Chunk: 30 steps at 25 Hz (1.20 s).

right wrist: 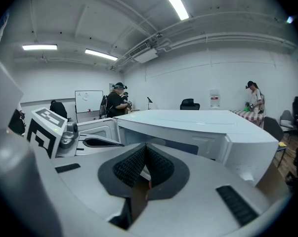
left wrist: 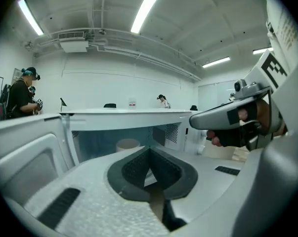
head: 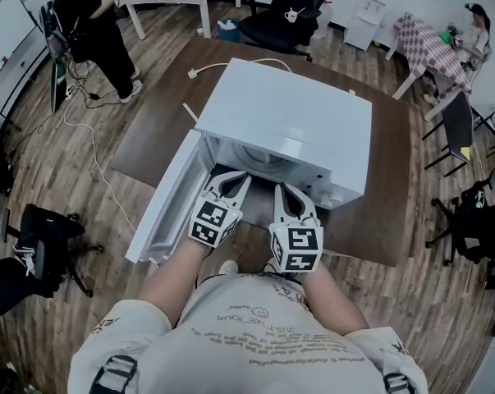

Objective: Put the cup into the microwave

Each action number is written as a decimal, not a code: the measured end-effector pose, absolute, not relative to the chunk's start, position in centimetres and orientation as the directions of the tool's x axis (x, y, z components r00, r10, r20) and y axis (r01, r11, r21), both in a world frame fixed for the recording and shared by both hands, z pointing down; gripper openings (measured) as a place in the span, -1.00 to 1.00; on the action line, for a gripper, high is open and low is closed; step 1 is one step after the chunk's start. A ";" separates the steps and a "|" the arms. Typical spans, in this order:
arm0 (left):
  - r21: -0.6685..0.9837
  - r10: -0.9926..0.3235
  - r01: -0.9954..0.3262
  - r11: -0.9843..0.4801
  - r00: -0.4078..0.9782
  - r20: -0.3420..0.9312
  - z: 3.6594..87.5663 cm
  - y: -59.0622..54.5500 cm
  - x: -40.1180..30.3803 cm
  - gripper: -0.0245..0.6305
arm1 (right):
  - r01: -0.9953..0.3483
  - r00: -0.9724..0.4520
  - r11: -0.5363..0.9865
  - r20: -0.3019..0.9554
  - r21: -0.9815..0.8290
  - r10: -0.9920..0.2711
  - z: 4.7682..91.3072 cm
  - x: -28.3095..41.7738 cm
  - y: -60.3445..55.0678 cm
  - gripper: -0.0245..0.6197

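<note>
In the head view a white microwave [head: 288, 113] sits on a brown table [head: 148, 130] with its door [head: 161, 212] swung open to the left. The left gripper [head: 240, 177] and the right gripper [head: 281, 189] are held side by side just in front of the open cavity, each with its marker cube nearest the camera. A white power cord [head: 231, 64] trails over the table behind the oven, and a person in black [head: 91, 23] stands well apart on the wood floor. In the left gripper view the left gripper [left wrist: 149, 154] has its jaws closed together with nothing between the pads. Beyond them the microwave [left wrist: 129, 120] stands open, and the pale cup [left wrist: 127, 144] sits upright inside the cavity. The right gripper [left wrist: 198, 120] reaches in from the right, held by a hand [left wrist: 247, 127]. In the right gripper view the right gripper [right wrist: 146, 149] likewise has its pads meeting and holds nothing. It faces the front corner of the microwave [right wrist: 198, 127], with the left gripper [right wrist: 114, 143] just beside it on the left.
</note>
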State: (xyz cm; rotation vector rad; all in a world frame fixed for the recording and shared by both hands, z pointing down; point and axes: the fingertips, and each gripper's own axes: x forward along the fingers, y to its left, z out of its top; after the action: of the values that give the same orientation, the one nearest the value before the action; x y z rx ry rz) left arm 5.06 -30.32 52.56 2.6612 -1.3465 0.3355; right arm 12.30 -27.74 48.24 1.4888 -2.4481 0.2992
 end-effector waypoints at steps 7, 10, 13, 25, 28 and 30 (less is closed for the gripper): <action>0.028 -0.828 -0.859 -0.511 0.501 0.254 47.6 -27.6 3.1 -0.89 | -0.884 -0.460 0.465 0.260 -0.046 -0.849 47.0 10.3 -28.1 -0.88; 0.035 -0.847 -0.875 -0.483 0.476 0.237 46.0 -27.0 2.6 -0.89 | -0.882 -0.464 0.469 0.240 -0.037 -0.853 46.3 10.0 -28.3 -0.88; 0.050 -0.859 -0.888 -0.457 0.455 0.234 45.9 -26.9 2.2 -0.89 | -0.877 -0.471 0.479 0.236 -0.027 -0.850 46.1 9.7 -28.2 -0.89; 0.061 -0.869 -0.896 -0.440 0.442 0.222 45.9 -27.5 2.8 -0.89 | -0.879 -0.469 0.476 0.237 -0.032 -0.851 45.7 9.8 -28.3 -0.89; 0.059 -0.872 -0.896 -0.439 0.441 0.214 45.7 -27.4 2.9 -0.89 | -0.880 -0.468 0.475 0.238 -0.030 -0.851 45.8 9.9 -28.2 -0.89; 0.061 -0.874 -0.899 -0.435 0.437 0.211 45.7 -27.5 2.7 -0.89 | -0.879 -0.468 0.476 0.237 -0.028 -0.851 45.7 9.9 -28.1 -0.89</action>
State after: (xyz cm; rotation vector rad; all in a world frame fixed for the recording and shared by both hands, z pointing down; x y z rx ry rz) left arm 2.72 -27.46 45.69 2.5203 -1.5694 0.2210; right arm 9.92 -28.14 45.72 1.5018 -2.5306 0.2163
